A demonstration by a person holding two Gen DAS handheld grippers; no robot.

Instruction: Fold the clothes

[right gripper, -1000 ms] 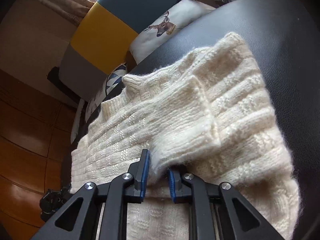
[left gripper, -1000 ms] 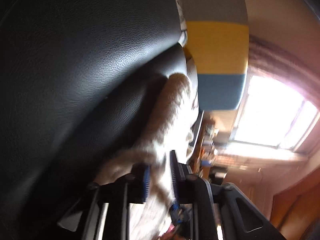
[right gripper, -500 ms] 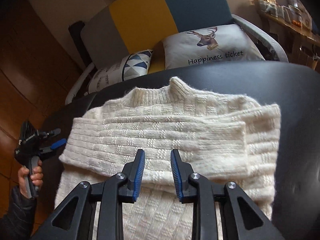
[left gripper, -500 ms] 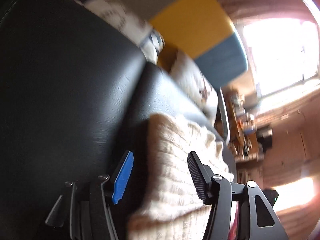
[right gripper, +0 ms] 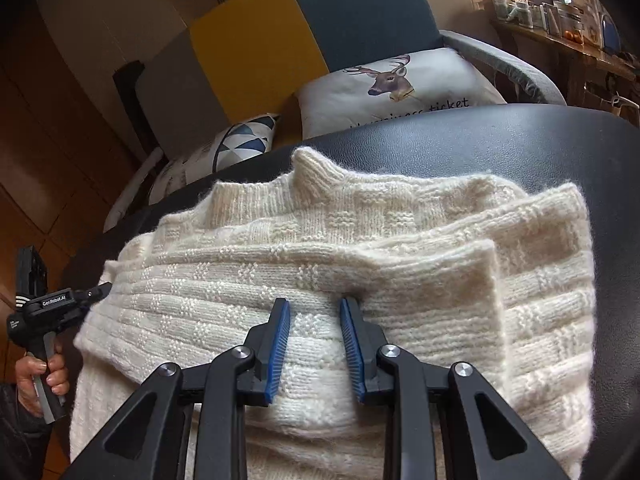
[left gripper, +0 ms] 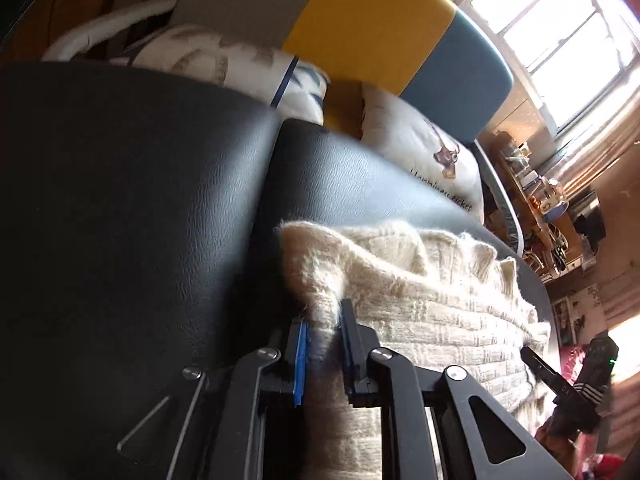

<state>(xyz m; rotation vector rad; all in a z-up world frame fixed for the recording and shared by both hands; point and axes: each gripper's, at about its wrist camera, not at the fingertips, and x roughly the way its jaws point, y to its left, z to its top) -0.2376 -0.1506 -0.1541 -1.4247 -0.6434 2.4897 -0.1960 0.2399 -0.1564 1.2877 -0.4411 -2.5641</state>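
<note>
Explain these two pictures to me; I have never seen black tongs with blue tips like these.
They are hand-held grippers, one in each of a person's hands, each carrying a camera that looks along its two fingers. One picture is from the left gripper, whose fingers are pinched on the edge of a cream knitted sweater. The other is from the right gripper, open, its fingers resting on the sweater's folded sleeves. The sweater lies on a black leather seat, with cushions behind.
</note>
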